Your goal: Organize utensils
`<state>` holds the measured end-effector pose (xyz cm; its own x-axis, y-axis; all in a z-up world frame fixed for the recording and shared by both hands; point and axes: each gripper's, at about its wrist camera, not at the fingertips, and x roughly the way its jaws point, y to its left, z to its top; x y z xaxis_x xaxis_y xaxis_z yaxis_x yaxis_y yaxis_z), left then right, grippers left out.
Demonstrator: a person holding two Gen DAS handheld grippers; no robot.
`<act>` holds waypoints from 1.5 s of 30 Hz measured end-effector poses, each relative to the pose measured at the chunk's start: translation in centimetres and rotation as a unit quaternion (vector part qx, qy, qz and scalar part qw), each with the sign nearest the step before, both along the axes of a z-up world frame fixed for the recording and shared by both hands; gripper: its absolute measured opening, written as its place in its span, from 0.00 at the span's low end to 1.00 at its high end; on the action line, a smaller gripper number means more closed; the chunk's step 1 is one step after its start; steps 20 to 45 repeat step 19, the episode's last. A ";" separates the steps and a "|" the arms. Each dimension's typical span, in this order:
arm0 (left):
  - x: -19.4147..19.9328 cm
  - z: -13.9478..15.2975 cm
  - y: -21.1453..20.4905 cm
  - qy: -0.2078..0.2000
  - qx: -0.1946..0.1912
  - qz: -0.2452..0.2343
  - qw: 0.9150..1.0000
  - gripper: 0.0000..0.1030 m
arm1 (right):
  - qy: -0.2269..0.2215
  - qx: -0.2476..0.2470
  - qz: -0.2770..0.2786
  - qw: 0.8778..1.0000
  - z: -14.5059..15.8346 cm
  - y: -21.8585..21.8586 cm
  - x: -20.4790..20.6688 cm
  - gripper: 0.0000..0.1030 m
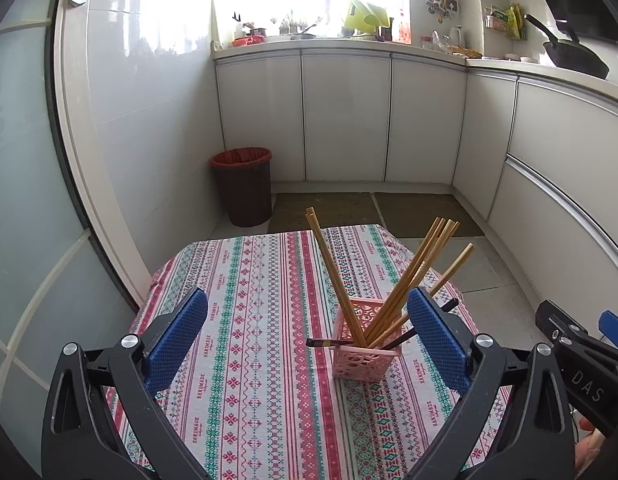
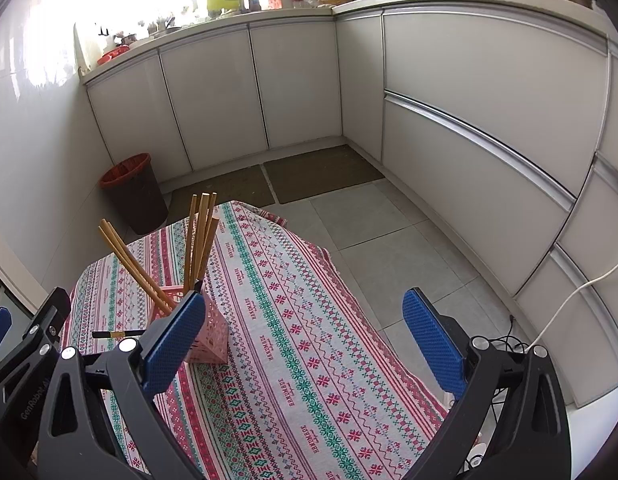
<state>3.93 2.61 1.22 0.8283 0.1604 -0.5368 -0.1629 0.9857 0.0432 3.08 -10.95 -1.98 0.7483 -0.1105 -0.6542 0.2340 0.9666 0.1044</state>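
Tabletop (image 1: 269, 420) under a striped patterned cloth (image 1: 249, 320), pink holder (image 1: 365, 354) and dark chopstick (image 1: 329, 343) on it.

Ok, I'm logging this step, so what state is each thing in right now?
left claw: open, empty.
right claw: open, empty.
pink holder: upright on the tablecloth.
wooden chopsticks: standing in the holder, leaning apart.
dark chopstick: lying flat by the holder.
bin: lined, on the floor.
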 end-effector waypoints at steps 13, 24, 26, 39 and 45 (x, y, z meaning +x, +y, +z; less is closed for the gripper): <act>-0.2 0.3 0.2 -0.026 0.002 0.005 1.000 0.93 | 0.002 0.002 -0.001 1.000 -0.1 -0.2 0.3 0.93; -0.2 0.6 -0.2 -0.019 0.004 0.009 1.000 0.93 | 0.001 0.006 -0.003 1.000 -0.2 -0.4 0.4 0.93; -0.2 0.6 -0.2 -0.019 0.004 0.009 1.000 0.93 | 0.001 0.006 -0.003 1.000 -0.2 -0.4 0.4 0.93; -0.2 0.6 -0.2 -0.019 0.004 0.009 1.000 0.93 | 0.001 0.006 -0.003 1.000 -0.2 -0.4 0.4 0.93; -0.2 0.6 -0.2 -0.019 0.004 0.009 1.000 0.93 | 0.001 0.006 -0.003 1.000 -0.2 -0.4 0.4 0.93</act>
